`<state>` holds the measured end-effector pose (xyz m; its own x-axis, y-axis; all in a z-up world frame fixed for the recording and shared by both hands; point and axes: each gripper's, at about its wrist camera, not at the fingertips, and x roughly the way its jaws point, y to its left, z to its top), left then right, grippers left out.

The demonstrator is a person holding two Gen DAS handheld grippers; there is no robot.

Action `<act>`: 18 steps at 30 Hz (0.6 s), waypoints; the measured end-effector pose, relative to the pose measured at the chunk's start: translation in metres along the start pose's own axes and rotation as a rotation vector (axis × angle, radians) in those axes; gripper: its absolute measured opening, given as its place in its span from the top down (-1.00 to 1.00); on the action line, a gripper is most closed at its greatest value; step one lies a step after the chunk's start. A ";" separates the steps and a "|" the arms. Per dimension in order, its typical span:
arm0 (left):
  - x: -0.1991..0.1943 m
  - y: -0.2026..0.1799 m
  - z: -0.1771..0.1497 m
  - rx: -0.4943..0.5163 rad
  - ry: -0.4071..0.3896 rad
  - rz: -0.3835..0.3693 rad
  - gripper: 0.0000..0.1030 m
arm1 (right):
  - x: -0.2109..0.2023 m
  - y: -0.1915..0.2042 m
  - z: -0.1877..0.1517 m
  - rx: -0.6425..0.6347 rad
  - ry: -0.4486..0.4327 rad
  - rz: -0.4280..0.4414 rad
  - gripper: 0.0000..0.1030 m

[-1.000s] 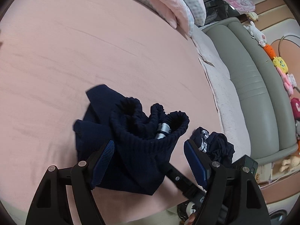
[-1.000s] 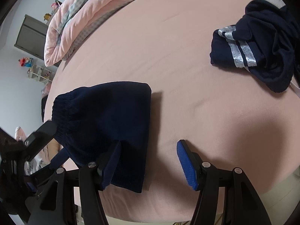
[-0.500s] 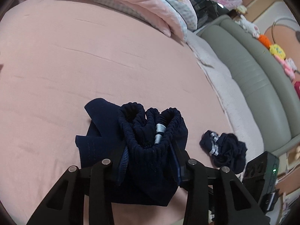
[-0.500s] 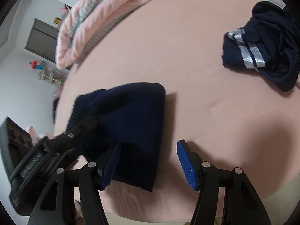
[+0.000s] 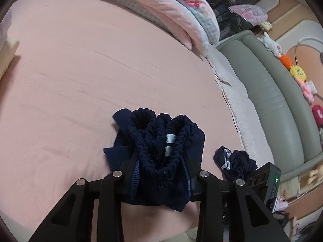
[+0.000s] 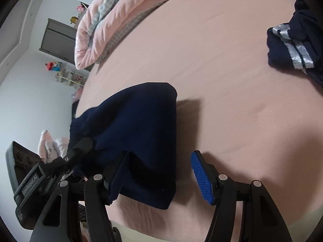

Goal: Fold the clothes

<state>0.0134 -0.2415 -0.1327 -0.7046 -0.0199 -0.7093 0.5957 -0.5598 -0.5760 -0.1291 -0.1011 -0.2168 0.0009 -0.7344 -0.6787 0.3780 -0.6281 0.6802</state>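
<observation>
A navy garment with an elastic waistband lies folded on the pink bed near its front edge. My left gripper is shut on the bunched waistband, which bulges up between the fingers. In the right wrist view the same garment hangs from the left gripper and drapes over the bed. My right gripper is open; its left finger sits against the garment's lower edge, its blue right pad is bare.
A second navy garment with silver stripes lies crumpled to the right. A pink quilt is piled at the far end. A grey-green sofa with plush toys runs along the right side.
My left gripper has closed on the waistband and lifted that end of the garment. My right gripper has stayed open at the garment's lower edge.
</observation>
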 end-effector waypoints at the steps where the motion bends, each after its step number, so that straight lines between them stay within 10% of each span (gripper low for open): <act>1: 0.001 0.003 0.001 -0.011 0.005 0.004 0.38 | 0.001 0.000 -0.001 -0.001 0.006 -0.001 -0.22; 18: 0.013 0.046 -0.002 -0.096 0.042 0.048 0.21 | 0.026 0.015 -0.006 -0.075 0.073 -0.025 -0.22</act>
<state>0.0330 -0.2656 -0.1692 -0.6590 -0.0093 -0.7521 0.6638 -0.4774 -0.5757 -0.1184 -0.1278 -0.2257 0.0568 -0.6967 -0.7151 0.4473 -0.6226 0.6421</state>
